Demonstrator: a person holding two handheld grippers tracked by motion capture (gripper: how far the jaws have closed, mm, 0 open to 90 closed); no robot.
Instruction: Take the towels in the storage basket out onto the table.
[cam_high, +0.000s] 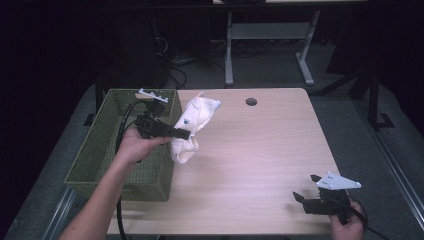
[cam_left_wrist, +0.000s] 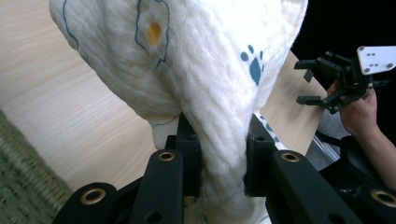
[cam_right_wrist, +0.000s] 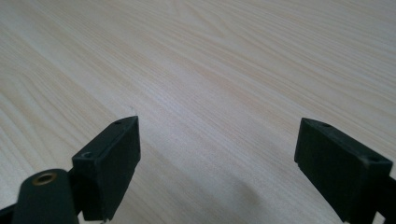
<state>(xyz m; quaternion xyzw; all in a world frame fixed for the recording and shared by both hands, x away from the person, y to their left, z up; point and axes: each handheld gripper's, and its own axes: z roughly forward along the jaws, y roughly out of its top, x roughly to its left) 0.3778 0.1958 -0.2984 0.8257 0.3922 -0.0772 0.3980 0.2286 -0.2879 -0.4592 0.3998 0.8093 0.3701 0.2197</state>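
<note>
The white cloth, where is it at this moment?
In the high view the white cloth hangs at the table's left side, pinched by the left gripper right beside the green basket.

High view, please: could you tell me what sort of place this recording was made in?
Probably a lab or workshop set up for recording, not a home. A bare wooden table stands on grey carpet, cables lie tangled on the dark floor behind it, and the metal legs of another workbench rise at the back.
</note>
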